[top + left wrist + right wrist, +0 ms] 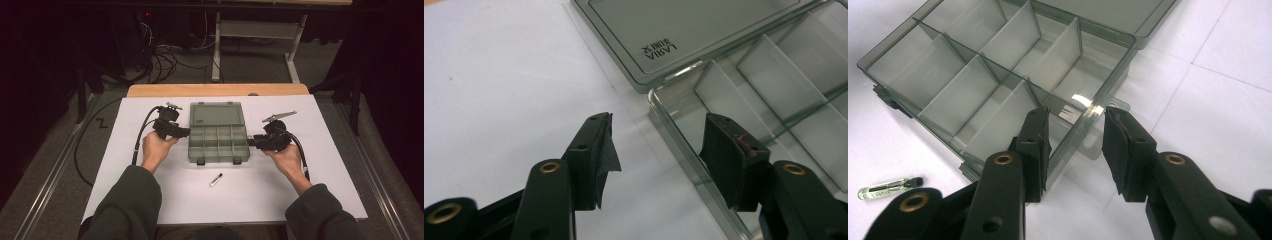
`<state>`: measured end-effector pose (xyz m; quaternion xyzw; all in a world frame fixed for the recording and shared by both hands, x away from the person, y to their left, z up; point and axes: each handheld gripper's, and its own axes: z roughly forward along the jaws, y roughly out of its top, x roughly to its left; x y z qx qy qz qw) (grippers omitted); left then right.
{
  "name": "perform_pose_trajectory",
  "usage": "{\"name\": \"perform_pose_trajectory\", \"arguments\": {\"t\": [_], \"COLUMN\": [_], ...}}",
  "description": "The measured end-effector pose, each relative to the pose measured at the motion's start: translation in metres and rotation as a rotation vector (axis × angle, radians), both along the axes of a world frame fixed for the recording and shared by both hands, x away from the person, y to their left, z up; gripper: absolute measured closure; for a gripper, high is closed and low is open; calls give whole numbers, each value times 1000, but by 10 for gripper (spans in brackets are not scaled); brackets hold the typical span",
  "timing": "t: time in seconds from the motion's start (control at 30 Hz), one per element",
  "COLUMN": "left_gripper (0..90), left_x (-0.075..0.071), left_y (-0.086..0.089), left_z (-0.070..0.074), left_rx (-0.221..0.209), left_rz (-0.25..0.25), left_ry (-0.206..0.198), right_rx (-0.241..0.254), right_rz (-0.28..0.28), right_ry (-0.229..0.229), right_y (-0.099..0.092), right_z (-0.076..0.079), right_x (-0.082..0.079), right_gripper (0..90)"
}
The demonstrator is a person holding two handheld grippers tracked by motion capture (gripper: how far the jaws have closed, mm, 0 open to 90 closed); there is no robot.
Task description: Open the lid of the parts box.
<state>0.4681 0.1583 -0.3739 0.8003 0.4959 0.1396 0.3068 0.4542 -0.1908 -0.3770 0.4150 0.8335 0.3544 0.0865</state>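
Note:
A grey see-through compartment box (218, 142) lies open mid-table, its lid (216, 114) flat behind it and its cells empty. My left gripper (186, 132) is at the box's left side. In the left gripper view my left gripper (656, 150) stands open astride the box's left wall (684, 135), one jaw over the table and one over a cell. At the right side, my right gripper (251, 142) is open too. In the right gripper view my right gripper (1075, 137) straddles the box's (973, 75) side wall and tab. A small vial (216, 180) (888, 188) lies in front of the box.
The white table top (150, 200) has bare room in front and at both sides. A wooden strip (217, 90) runs along its far edge. Beyond it are floor cables (165, 60) and a white table frame (260, 30).

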Motion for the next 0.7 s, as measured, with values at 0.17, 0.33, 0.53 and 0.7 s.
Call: {"name": "perform_pose_trajectory", "arguments": {"t": [0.17, 0.33, 0.53, 0.7], "left_gripper": [452, 453, 451, 445], "left_x": [-5, -11, -16, -19], "left_y": [1, 0, 1, 1], "left_z": [2, 1, 2, 2], "left_rx": [-11, -16, -15, -9], "left_rz": [-9, -17, -27, -30], "left_ry": [-8, -13, -21, -23], "right_rx": [17, 32, 51, 58], "right_rz": [-6, -10, -25, -28], "right_ry": [-6, -25, -45, -60], "right_y": [-7, -15, -27, -34], "right_z": [-1, -1, -4, -4], "right_x": [-4, -11, -19, -26], "right_gripper": [632, 624, 605, 592]}}
